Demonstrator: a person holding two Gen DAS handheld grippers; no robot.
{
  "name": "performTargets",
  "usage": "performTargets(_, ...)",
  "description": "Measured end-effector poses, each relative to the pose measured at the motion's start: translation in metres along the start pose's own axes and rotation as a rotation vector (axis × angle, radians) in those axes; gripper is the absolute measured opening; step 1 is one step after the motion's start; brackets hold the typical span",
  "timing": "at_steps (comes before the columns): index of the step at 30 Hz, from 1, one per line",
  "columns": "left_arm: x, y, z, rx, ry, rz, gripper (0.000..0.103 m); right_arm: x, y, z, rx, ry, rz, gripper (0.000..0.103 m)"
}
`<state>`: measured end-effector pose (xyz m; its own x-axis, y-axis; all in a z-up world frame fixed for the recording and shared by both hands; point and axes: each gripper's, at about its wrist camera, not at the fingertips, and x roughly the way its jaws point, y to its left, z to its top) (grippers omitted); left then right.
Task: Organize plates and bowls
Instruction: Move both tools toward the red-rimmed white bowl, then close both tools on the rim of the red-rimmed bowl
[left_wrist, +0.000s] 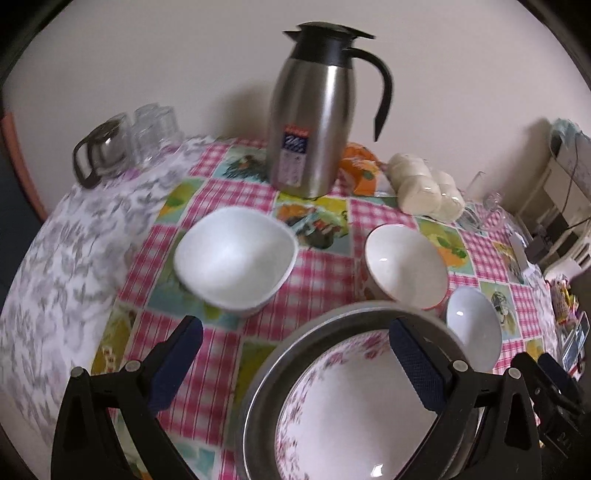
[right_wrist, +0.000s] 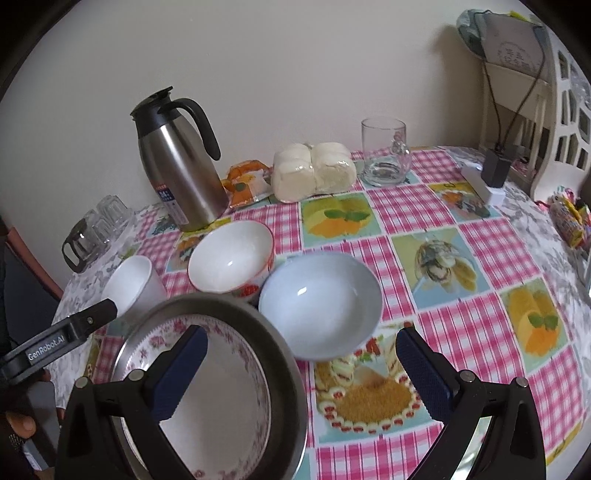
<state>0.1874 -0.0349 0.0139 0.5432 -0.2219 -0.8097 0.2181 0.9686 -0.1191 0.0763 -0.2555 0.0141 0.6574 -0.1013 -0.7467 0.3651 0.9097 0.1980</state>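
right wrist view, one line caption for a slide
Open right gripper hovers over a floral plate in a metal pan, three bowls beyond.

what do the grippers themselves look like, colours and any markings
Both look alike: the left gripper and right gripper have black plastic finger arms with round silver pivot pins, and dark blue textured pads on the inner faces. In the right wrist view, the left gripper's black finger bears white "GenRobot.AI" lettering. No cables or sleeves show.
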Motion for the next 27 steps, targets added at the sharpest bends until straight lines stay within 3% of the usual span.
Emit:
performTargets(13, 0.016, -0.031, 0.055, 0.098, 0.014, -0.057, 0.101, 0.027, 0.013, 0.047, -0.091, 0.024, -0.031, 0.103)
performTargets(21, 0.034, -0.031, 0.073, 0.055, 0.06, -0.055, 0.101, 0.051, 0.021, 0.064, -0.094, 0.076, -0.005, 0.103)
performTargets(27, 0.059, -0.03, 0.069, 0.004, 0.133, -0.116, 0.1, 0.071, 0.03, 0.068, -0.113, 0.115, 0.035, 0.101)
